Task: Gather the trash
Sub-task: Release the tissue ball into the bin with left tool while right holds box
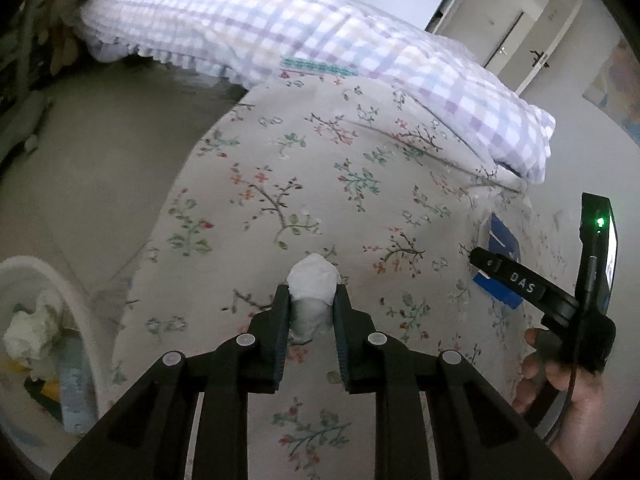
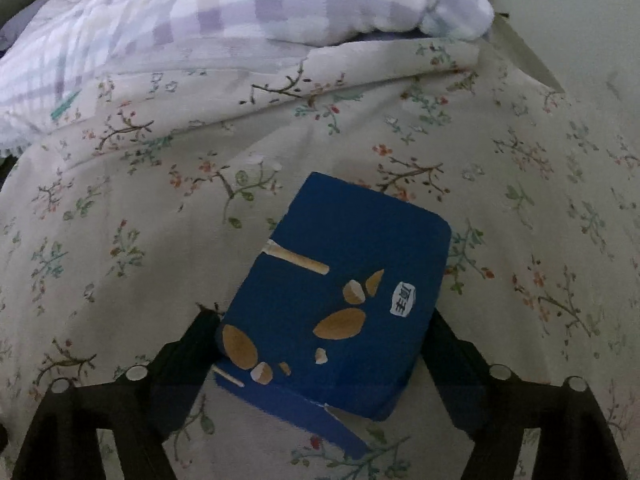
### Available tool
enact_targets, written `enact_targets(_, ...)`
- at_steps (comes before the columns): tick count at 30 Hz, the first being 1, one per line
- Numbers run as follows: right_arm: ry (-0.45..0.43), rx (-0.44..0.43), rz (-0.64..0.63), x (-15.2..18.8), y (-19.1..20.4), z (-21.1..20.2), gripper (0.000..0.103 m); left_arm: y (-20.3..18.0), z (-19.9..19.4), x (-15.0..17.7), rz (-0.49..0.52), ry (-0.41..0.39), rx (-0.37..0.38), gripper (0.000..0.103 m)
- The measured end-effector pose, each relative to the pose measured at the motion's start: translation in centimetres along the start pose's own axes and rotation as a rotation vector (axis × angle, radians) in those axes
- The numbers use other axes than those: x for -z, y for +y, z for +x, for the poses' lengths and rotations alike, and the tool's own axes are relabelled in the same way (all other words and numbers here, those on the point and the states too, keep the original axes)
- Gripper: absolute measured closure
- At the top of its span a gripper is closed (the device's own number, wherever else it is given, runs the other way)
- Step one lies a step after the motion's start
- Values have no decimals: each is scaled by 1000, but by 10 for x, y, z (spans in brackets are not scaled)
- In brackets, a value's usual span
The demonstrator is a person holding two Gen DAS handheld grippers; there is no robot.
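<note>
Left gripper: my two fingers are clamped on a crumpled white tissue wad, held just above the floral bedsheet

Right gripper: my fingers stand on either side of a blue carton; both touch its sides, so I judge it gripped, though how firmly cannot be told

Where the trash is: tissue wad between my left fingers; blue carton between my right ones, its torn flap hanging low toward the sheet; more paper scraps already lie in the white bin at lower left of the left view

Bedding: a checked pillow lies across the far end of the bed, well apart from both items

Risk 1, the wad: it is soft and held only by its lower half; I judge that a quick swing toward the bin could let it slide out onto the sheet

Risk 2, the carton: it sits skewed between my right fingers, so it may pivot or slip when carried; the loose flap could snag the sheet

Risk 3, the bin: it stands low beside the bed, so a release from too far out could miss it

Readable writing: "DAS" in white on the right tool's black arm, seen from the left view; a small white label on the carton bears characters I cannot read with confidence
</note>
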State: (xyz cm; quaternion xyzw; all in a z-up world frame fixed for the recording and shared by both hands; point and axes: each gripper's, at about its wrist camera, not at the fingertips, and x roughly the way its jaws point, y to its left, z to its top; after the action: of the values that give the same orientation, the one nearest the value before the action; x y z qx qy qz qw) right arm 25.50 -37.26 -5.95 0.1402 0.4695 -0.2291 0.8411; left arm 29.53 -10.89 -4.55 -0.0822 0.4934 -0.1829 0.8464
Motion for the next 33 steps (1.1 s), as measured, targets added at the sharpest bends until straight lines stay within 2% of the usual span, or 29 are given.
enact_targets(9, -1, -86, -38, 2, -1, -30, 23, 17, -39, 10, 30, -17, -23, 81)
enact_targets(17, 13, -185, -99, 21, 2, -68, 23, 39, -74, 25, 47, -18, -42, 81)
enact_targets(26, 22, -303, -214, 47, 33, -103, 23, 99, -110, 46, -4, -18, -101, 81)
enact_targets(33, 20, -356, -287, 62, 72, -116, 23, 146, -125, 57, -61, -20, -138, 81)
